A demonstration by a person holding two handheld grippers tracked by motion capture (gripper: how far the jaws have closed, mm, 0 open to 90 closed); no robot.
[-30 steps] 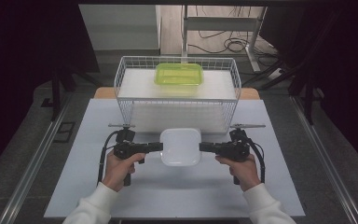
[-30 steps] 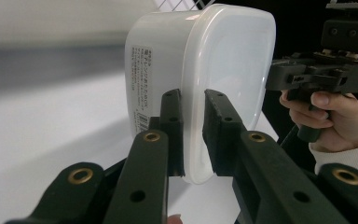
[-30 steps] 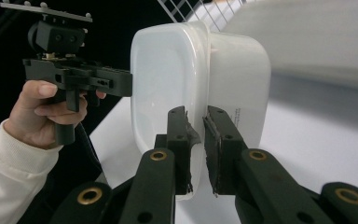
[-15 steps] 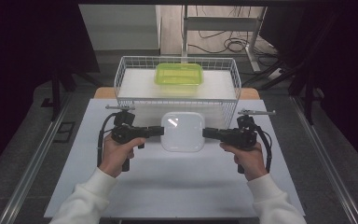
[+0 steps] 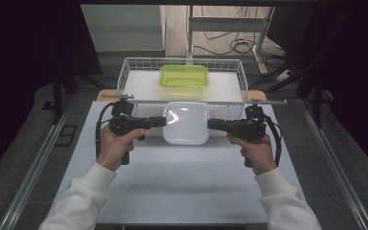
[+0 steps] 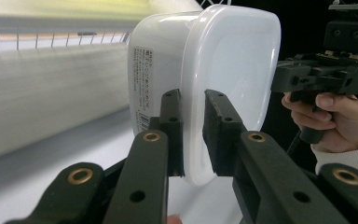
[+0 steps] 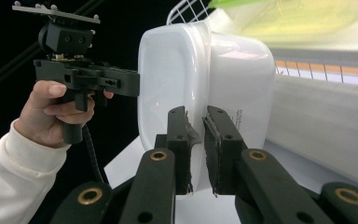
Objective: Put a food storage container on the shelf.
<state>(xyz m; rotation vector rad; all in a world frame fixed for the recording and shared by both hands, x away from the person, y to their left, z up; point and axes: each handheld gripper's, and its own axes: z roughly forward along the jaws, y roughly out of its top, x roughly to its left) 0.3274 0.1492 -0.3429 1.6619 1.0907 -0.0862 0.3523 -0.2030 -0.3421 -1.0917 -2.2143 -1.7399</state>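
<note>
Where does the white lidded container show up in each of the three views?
High view: white container at centre, between both grippers, in front of the wire basket.
Left gripper view: upper centre, its rim between the fingers.
Right gripper view: centre, its rim between the fingers.
Shared landmark: the wire basket behind it.

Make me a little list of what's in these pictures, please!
held thing: white lidded container, off the table
left hand-held gripper: shut on the container's left rim
right hand-held gripper: shut on its right rim
behind: white wire basket
in basket: green container
table: white top
</note>
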